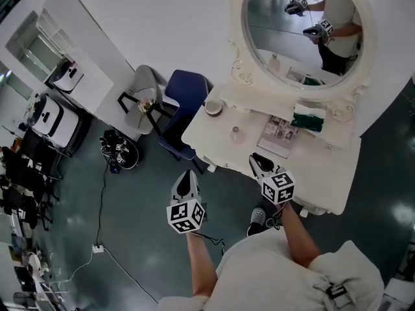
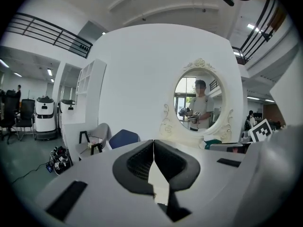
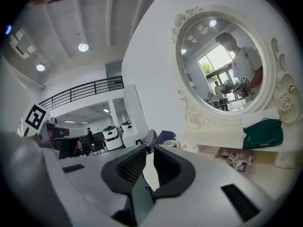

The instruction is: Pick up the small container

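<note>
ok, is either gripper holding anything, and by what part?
Nothing held. Left gripper jaws are together and empty; right gripper jaws are slightly apart with nothing between. The container sits on the table.

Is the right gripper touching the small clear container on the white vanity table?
Apart. The head view shows bare tabletop between the right gripper and the small container.

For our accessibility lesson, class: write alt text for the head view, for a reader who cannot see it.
From above: a person holds left tongs and right tongs near a white dressing table with an oval mirror. On it: a small jar, bowl, magazine, green cloth.
</note>
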A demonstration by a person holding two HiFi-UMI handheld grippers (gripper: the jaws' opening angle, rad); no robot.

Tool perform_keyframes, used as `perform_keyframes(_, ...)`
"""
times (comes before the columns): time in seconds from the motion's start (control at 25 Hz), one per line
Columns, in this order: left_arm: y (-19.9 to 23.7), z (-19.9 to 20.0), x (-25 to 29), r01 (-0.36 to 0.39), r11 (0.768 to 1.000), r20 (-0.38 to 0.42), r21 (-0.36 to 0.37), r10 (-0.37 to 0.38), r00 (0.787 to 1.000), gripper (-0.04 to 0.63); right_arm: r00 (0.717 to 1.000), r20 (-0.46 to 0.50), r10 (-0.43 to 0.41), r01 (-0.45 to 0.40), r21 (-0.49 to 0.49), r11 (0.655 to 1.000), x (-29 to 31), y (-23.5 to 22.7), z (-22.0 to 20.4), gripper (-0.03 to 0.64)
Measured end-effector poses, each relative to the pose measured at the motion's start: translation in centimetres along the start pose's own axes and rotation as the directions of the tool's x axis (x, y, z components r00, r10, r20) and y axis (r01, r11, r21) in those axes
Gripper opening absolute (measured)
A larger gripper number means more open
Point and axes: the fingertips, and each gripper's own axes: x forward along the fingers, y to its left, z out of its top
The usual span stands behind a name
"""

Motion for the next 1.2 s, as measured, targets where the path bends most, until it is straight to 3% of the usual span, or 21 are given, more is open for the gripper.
perform_keyframes(0.2,0.0,-0.8,2.9,0.029,0.999,-0.035,0.025,-0.028,0.999,0.029,1.000,-0.004,0.001,-0.001,0.003,1.000,2.6,-1.5,-0.3,0.135)
perform_keyframes(0.36,1.4,-1.3,4.0,0.011,1.000,-0.045,0.029,-0.009,0.999,0.029,1.000,-0.006,0.002,-0.002,0.005,1.000,4.6,-2.0,-1.0,0.196)
perform_keyframes(0.56,2.7,-2.5,4.4,-0.013,1.000,-0.067,-0.006,0.013,0.998,0.029,0.999,-0.035,-0.010,0.010,0.002,1.000,4.7,-2.1,-2.2,0.199)
perform_keyframes(0.72,2.5,-2.8,5.7,0.009,1.000,-0.076,-0.013,-0.010,0.997,0.029,0.999,-0.038,-0.028,0.029,0.010,1.000,4.3,-2.8,-2.6,0.199)
perform_keyframes(0.96,0.6,-2.1,9.1,0.101,0.995,-0.069,0.002,-0.101,0.992,0.029,0.999,-0.016,-0.052,0.053,0.025,0.998,4.6,-4.4,-1.9,0.194)
perform_keyframes(1.2,-0.2,-1.0,13.0,0.181,0.984,-0.049,0.008,-0.180,0.982,0.029,0.997,0.005,-0.074,0.074,-0.020,0.997,6.6,-5.1,-0.6,0.190)
